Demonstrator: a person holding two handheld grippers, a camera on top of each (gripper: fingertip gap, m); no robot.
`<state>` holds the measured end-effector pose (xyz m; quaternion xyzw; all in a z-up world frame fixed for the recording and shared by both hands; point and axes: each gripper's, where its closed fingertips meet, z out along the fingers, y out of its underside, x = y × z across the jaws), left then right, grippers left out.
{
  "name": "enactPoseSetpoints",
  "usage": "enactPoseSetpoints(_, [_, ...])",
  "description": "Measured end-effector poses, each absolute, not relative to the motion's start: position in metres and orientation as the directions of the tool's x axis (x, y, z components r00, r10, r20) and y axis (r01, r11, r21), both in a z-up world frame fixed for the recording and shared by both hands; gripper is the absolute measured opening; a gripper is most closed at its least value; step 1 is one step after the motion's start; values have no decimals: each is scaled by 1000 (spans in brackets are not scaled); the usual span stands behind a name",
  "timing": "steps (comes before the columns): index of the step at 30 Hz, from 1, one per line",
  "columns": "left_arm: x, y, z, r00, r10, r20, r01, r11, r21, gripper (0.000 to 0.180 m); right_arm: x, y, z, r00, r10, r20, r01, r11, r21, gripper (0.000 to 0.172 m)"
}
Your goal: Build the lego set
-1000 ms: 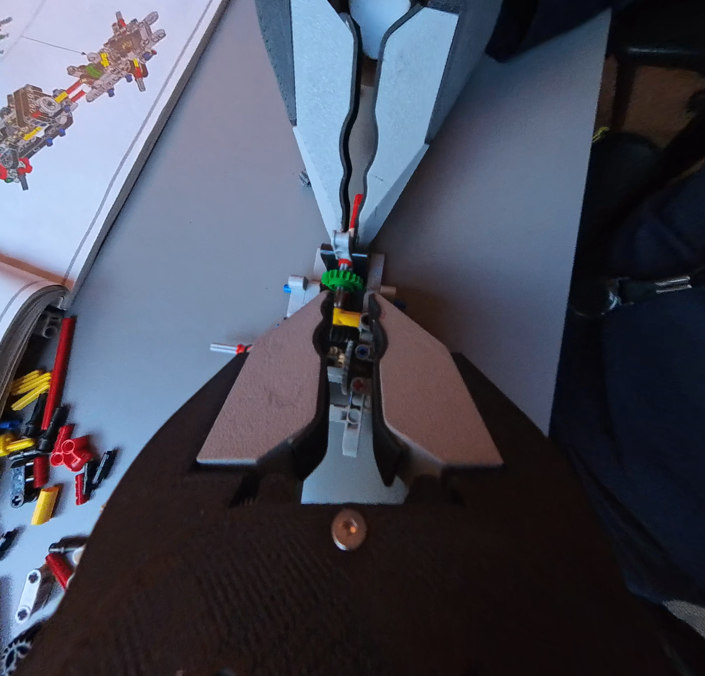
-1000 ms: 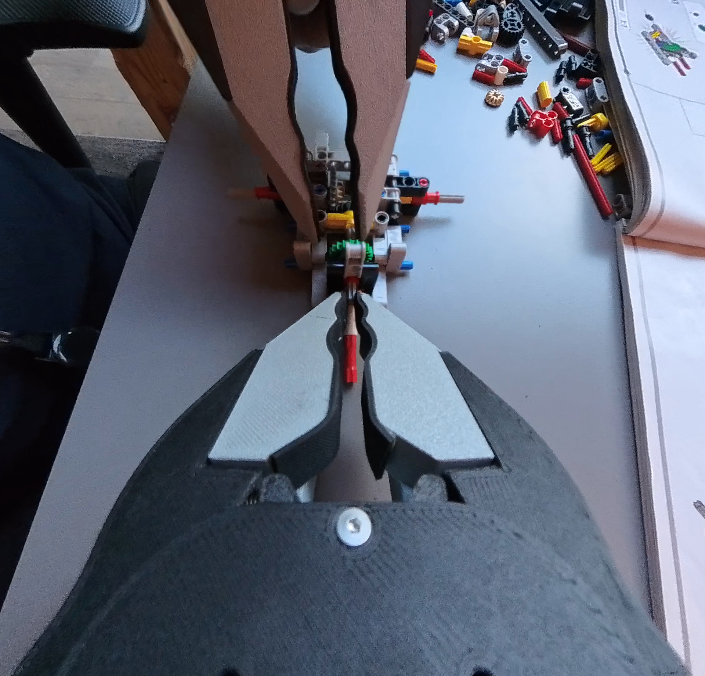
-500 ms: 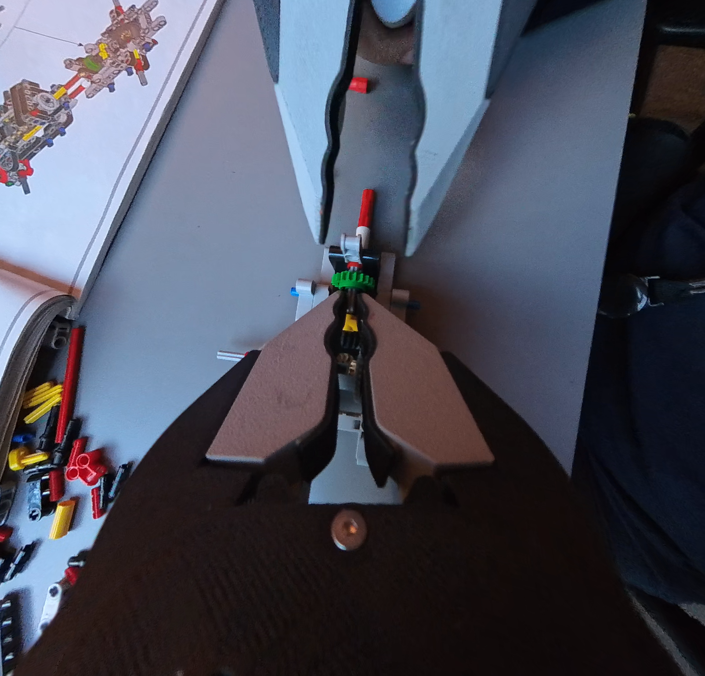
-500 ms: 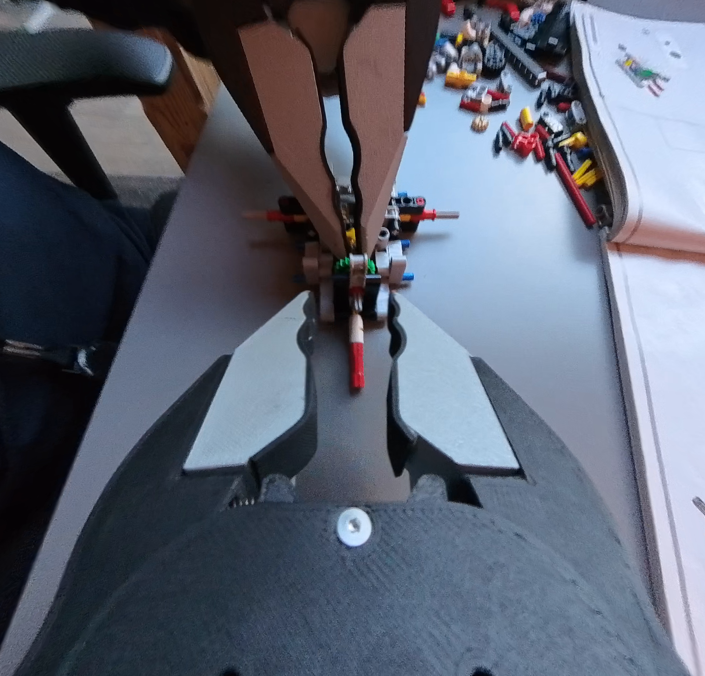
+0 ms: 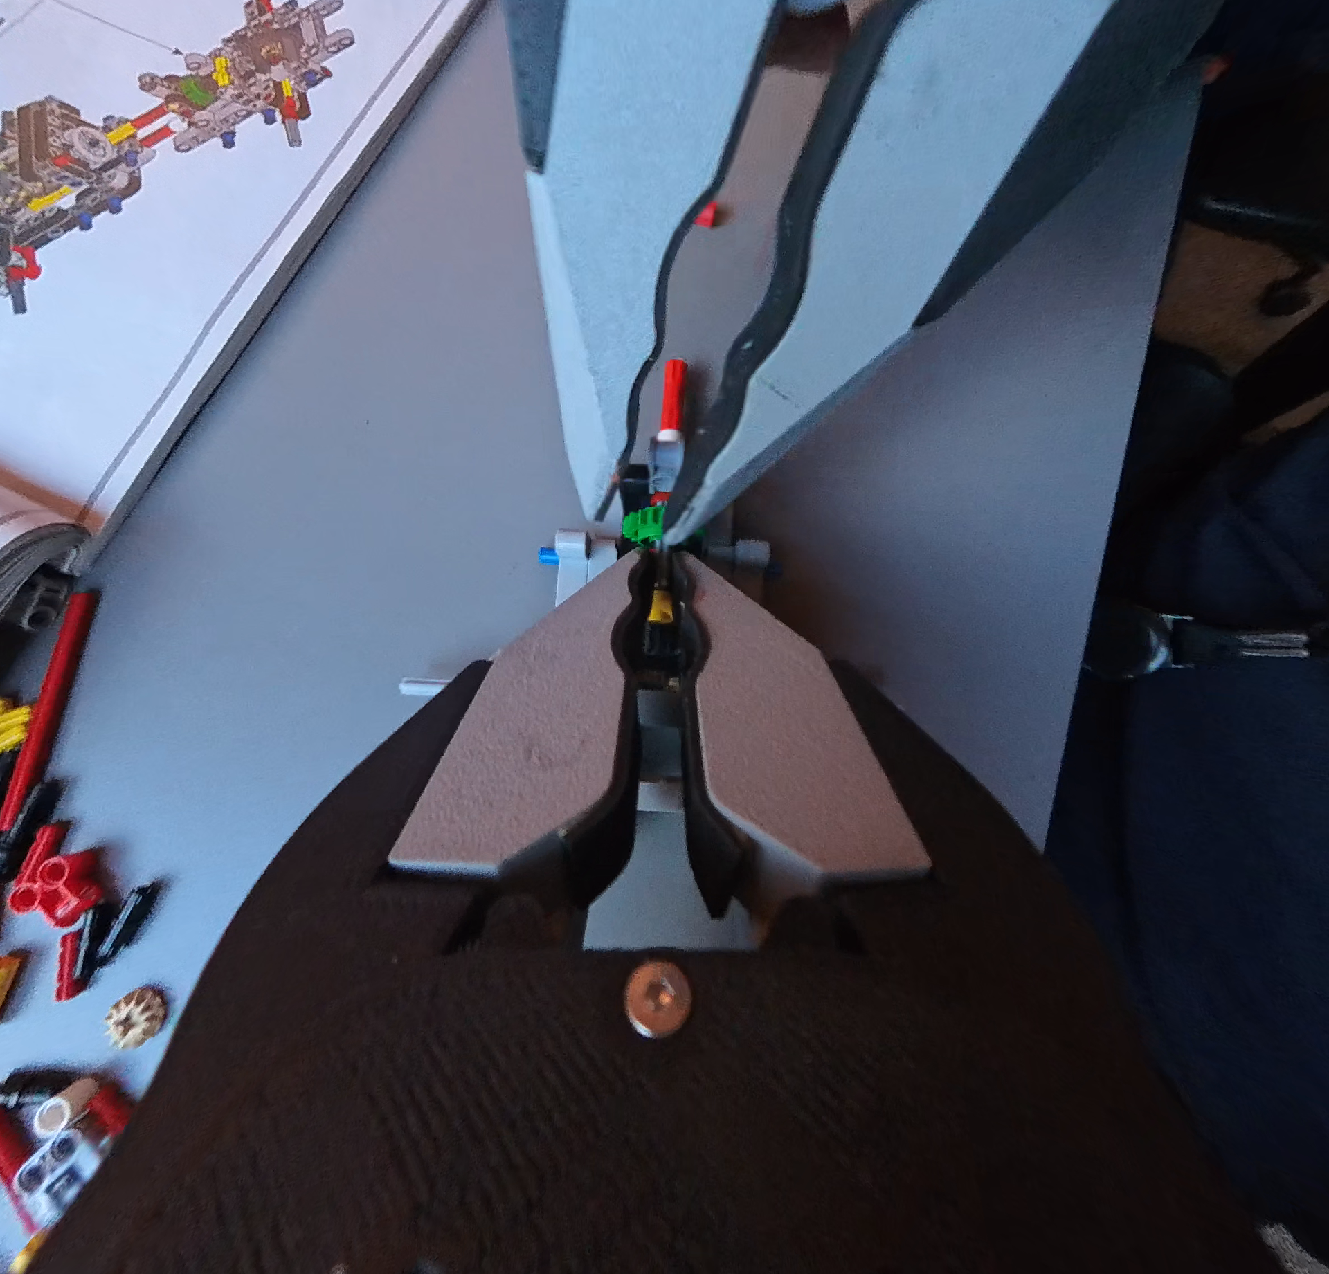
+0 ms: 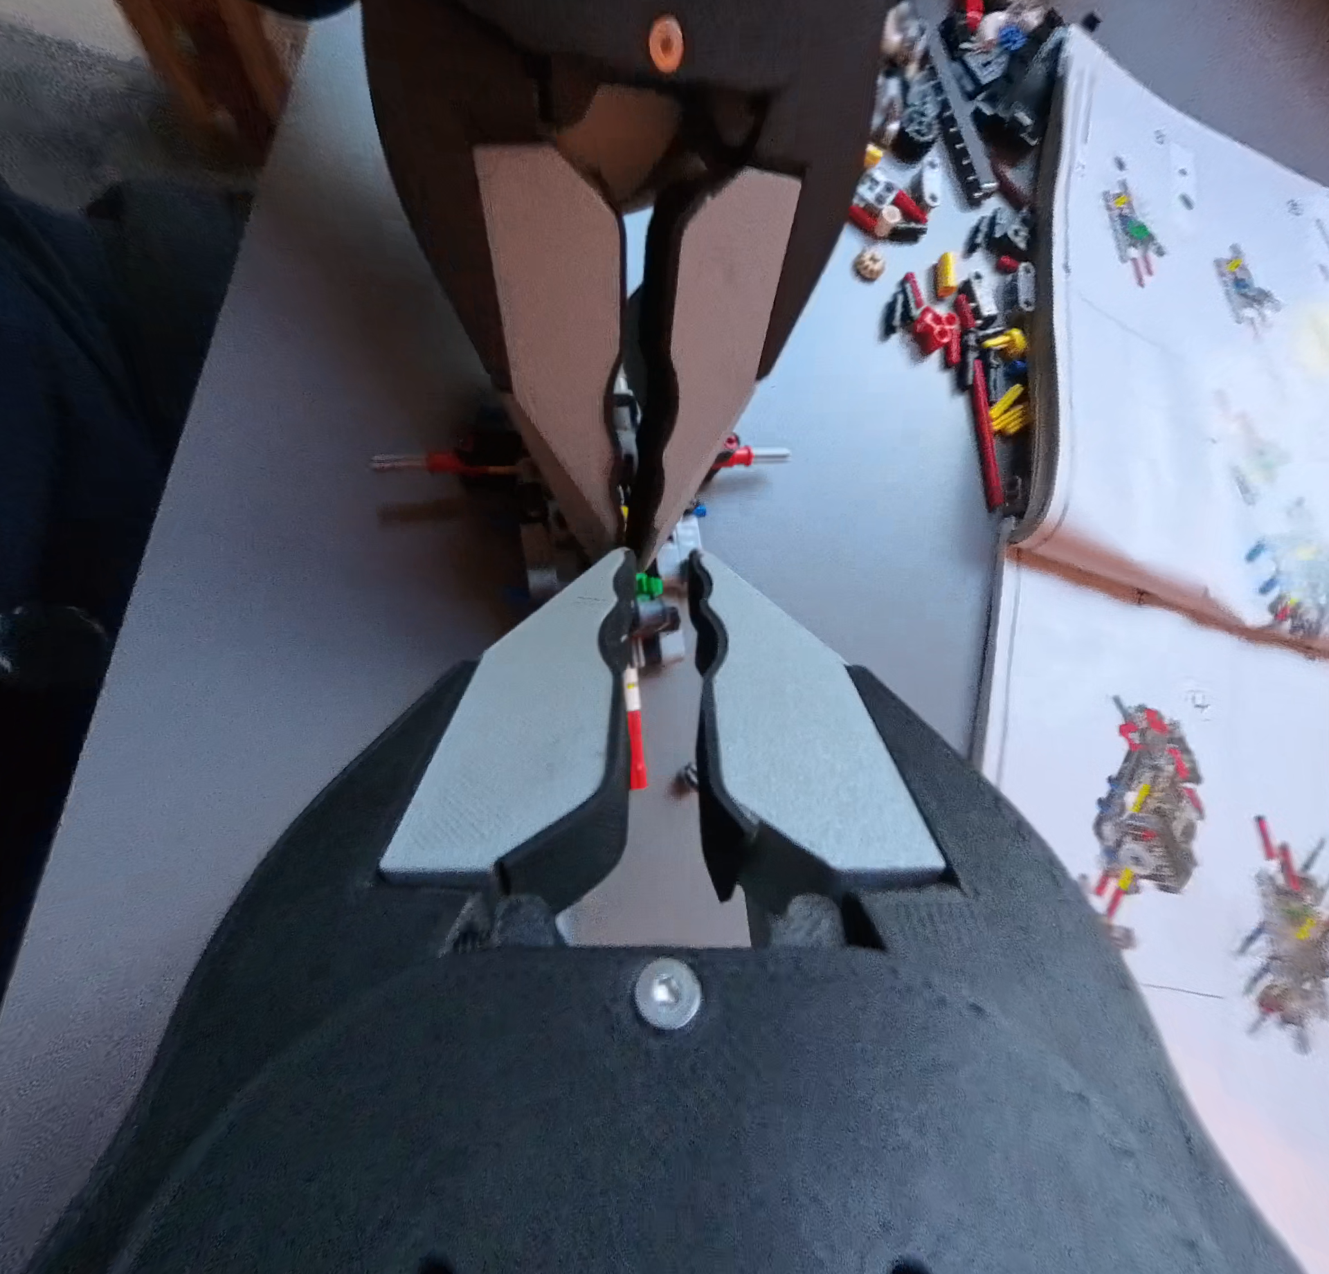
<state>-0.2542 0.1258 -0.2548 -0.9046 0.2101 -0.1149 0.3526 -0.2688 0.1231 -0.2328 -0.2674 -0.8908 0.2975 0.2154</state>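
Left gripper (image 5: 658, 556): brown fingers pinched on the brick assembly (image 5: 658, 617) near the tabletop's (image 5: 323, 484) right edge; most of the model hidden beneath them
Right gripper (image 6: 658, 564): grey jaws narrow, straddling the red axle (image 6: 636, 743) and green gear (image 6: 646, 582); pad contact hard to judge, blurred
Change: half a second ago the grey jaws stood wider
Far: loose parts (image 6: 956, 305) beside the instruction booklet (image 6: 1186, 377); booklet cut off by the frame
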Motion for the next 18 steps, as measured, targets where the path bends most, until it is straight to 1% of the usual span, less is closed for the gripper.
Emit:
enactPoseSetpoints(1, [-252, 127, -255, 884, -462, 68, -289, -656, -697, 0, -267, 123, -231, -791, 576, 206, 358, 709, -608, 9])
enactPoseSetpoints(2, [-250, 129, -255, 886, -458, 77, -274, -650, -709, 0, -264, 124, -231, -816, 550, 179, 371, 735, -568, 10])
enactPoseSetpoints(5, [-249, 131, -254, 890, -447, 91, -236, -621, -747, 0, -258, 129, -235, -854, 500, 147, 382, 793, -474, 21])
enactPoseSetpoints(6, [-249, 129, -254, 885, -458, 88, -245, -617, -748, 0, -258, 129, -237, -857, 493, 147, 381, 800, -464, 21])
enactPoseSetpoints(9, [-255, 129, -253, 894, -441, 74, -239, -611, -755, 0, -259, 125, -242, -862, 480, 162, 370, 815, -445, 14])
enactPoseSetpoints(13, [-255, 128, -253, 893, -443, 80, -231, -603, -764, 0, -259, 121, -248, -875, 450, 180, 355, 848, -394, 17])
enactPoseSetpoints(18, [-254, 129, -253, 891, -447, 81, -231, -598, -768, 0, -258, 124, -251, -899, 390, 200, 322, 897, -302, 16])
